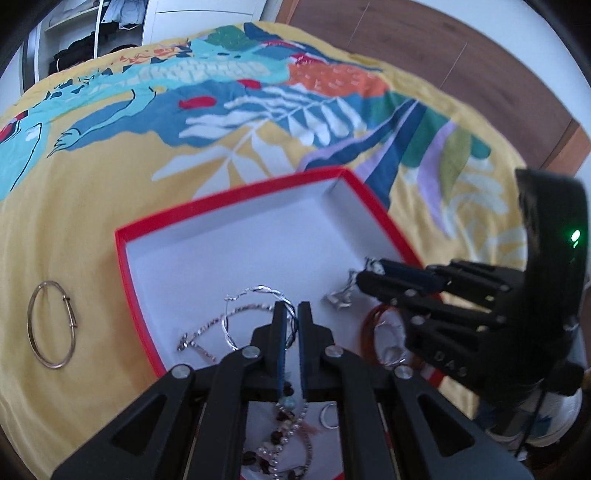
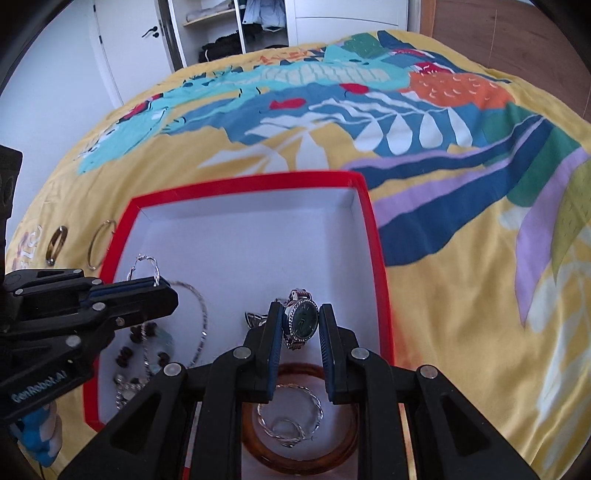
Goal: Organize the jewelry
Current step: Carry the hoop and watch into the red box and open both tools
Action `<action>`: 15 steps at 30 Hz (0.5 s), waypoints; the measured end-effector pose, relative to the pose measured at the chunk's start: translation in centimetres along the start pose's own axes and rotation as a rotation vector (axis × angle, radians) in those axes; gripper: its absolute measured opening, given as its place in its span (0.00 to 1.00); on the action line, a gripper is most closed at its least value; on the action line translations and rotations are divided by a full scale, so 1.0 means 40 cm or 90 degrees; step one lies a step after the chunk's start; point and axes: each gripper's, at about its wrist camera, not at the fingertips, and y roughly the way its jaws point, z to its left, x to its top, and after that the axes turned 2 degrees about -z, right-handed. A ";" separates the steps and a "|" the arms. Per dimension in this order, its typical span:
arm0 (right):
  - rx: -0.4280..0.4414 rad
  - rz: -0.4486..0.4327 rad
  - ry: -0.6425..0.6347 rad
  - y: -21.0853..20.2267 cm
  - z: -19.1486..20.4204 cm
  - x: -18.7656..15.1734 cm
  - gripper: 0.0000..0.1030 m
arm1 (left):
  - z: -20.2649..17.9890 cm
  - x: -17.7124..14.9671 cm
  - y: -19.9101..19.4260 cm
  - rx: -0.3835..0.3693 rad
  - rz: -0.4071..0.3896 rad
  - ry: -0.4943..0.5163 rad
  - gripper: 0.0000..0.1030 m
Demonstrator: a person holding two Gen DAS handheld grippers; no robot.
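A red box (image 1: 127,280) with a white inside lies on the bedspread; it also shows in the right wrist view (image 2: 373,236). My left gripper (image 1: 291,314) is shut on a silver twisted hoop earring (image 1: 255,291) just above the box floor; it also shows in the right wrist view (image 2: 157,282). My right gripper (image 2: 301,321) is shut on a silver watch (image 2: 303,319) with a green dial, held over the box. In the box lie a silver chain (image 1: 207,328), a beaded necklace (image 1: 284,435), an amber bangle (image 2: 314,461) and twisted silver hoops (image 2: 291,417).
A thin gold bangle (image 1: 51,325) lies on the yellow patterned bedspread left of the box; it also shows in the right wrist view (image 2: 99,243) beside a brown ring (image 2: 57,243). A wardrobe (image 2: 236,29) stands beyond the bed.
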 end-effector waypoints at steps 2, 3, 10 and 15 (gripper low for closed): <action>0.002 0.004 -0.002 0.009 0.000 -0.009 0.18 | -0.003 -0.015 0.011 0.018 0.004 0.009 0.06; 0.001 0.006 -0.005 0.011 0.002 -0.010 0.18 | -0.003 -0.020 0.014 0.027 0.005 0.012 0.06; -0.010 0.015 -0.017 0.012 0.009 -0.024 0.20 | 0.001 -0.034 0.007 0.050 0.003 0.012 0.12; -0.017 0.015 -0.012 0.000 0.005 -0.028 0.30 | -0.010 -0.032 -0.018 0.043 -0.008 0.018 0.18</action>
